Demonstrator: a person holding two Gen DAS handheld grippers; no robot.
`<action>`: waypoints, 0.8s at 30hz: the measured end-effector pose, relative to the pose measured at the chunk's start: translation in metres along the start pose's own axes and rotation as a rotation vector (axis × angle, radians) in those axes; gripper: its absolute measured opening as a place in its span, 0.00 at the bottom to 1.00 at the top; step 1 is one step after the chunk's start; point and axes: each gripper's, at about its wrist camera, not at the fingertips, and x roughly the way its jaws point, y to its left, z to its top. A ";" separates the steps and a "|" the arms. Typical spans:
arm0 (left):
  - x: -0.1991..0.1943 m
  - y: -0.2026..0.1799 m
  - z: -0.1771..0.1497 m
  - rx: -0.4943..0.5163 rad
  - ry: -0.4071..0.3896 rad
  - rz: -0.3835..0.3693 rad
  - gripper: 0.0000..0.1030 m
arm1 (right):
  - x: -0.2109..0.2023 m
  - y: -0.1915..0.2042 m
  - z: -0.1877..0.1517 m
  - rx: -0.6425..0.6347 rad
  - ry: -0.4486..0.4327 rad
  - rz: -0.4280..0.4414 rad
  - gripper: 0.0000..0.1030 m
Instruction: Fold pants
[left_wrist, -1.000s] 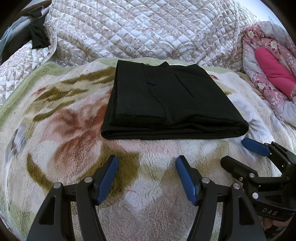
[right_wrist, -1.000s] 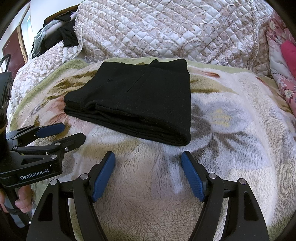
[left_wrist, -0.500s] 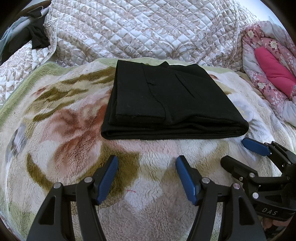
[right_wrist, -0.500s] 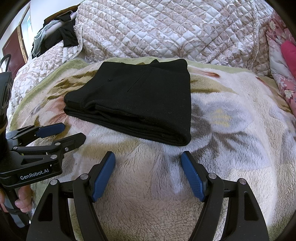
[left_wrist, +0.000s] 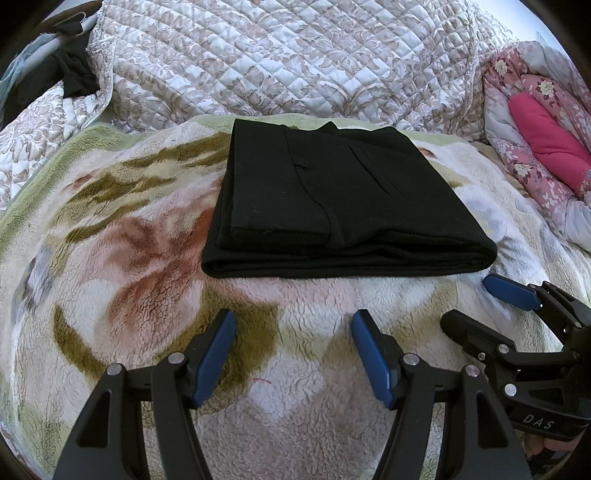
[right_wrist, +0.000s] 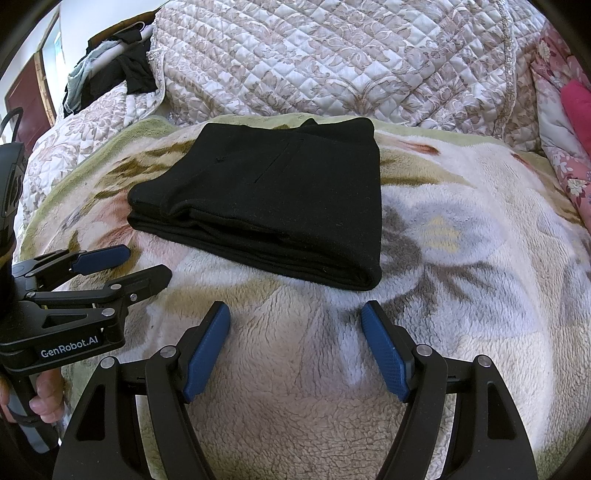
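Pants (left_wrist: 340, 199), black and folded into a thick, neat rectangle, lie flat on a fleecy floral blanket (left_wrist: 129, 258) spread over the bed. They sit just ahead of both tools, beyond the blue pads, and touch neither one.

Nearer the camera in the left wrist view, the left hand-held gripper (left_wrist: 293, 349) hangs over the blanket with its jaws spread wide and only bare fleece between them. Off to its right is the right hand-held gripper (left_wrist: 476, 302), likewise agape and empty, its tips close to the near right corner of the folded stack. In the right wrist view the stack's near corner lies just past the right tool's pads, and fingers (right_wrist: 44, 395) wrap the left tool's handle at the lower left.

Behind the pants rises a quilted cream coverlet (left_wrist: 295, 62), and a pink floral quilt (left_wrist: 535, 122) is bunched farther right.
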 end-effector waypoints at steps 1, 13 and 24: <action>0.000 0.000 0.000 0.000 0.000 0.000 0.67 | 0.000 0.000 0.000 0.000 0.000 0.000 0.71; 0.001 0.001 0.000 0.001 0.002 0.000 0.67 | 0.000 0.000 0.000 0.001 -0.001 0.000 0.71; 0.003 0.003 -0.002 0.000 -0.001 -0.001 0.67 | 0.000 0.001 0.000 0.000 0.000 -0.002 0.71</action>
